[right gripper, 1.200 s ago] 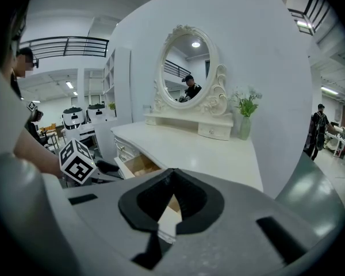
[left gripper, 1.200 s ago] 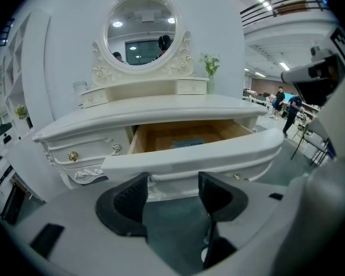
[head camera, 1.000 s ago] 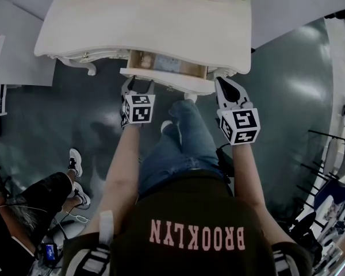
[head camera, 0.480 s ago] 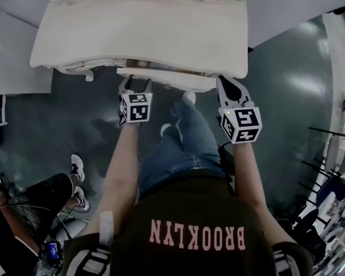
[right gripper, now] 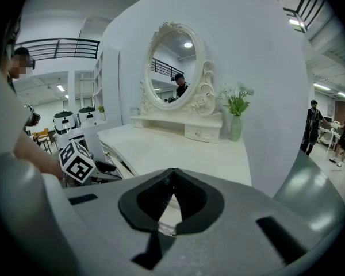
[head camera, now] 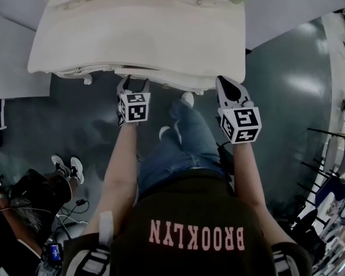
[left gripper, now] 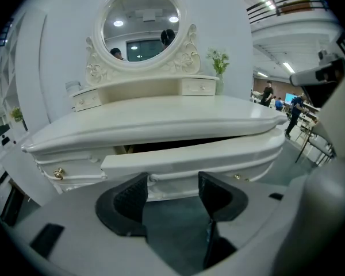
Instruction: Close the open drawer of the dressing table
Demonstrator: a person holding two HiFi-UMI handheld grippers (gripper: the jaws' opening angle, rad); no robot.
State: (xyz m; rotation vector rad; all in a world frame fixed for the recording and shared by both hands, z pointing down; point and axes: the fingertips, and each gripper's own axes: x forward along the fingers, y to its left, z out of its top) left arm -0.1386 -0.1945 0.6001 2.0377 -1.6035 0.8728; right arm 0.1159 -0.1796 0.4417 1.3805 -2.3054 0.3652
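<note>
Left gripper [head camera: 134,80] [left gripper: 172,191] jaw state: wide apart, nothing between the pads.
Left gripper contact: both jaw tips sit at the lower edge of the drawer [head camera: 161,77] [left gripper: 190,160] front and appear to touch it.
Drawer position: directly ahead of the left gripper, under the dressing table [head camera: 138,33] [left gripper: 161,119] [right gripper: 178,148] top, extending from the jaws towards the right gripper.
Drawer long axis: horizontal, running crosswise to the left jaws and parallel to the front edge of the table top.
Drawer facing: front panel faces the person and the left gripper.
Drawer opening: a thin dark slit shows between the front panel and the table top; in the head view the panel projects only slightly past the table edge.
Right gripper [head camera: 223,80] [right gripper: 171,174] jaw state: tips closed together, holding nothing.
Right gripper position: apart from the left gripper, past the right end of the drawer, tips near the right front corner of the table.
Beyond the jaws: an oval mirror [left gripper: 141,27] [right gripper: 175,68] stands upright at the back of the table, with a vase of flowers [left gripper: 219,76] [right gripper: 236,122] beside it on the right.
Left of the left jaws: a brass knob [left gripper: 58,173] on the table's side panel.
</note>
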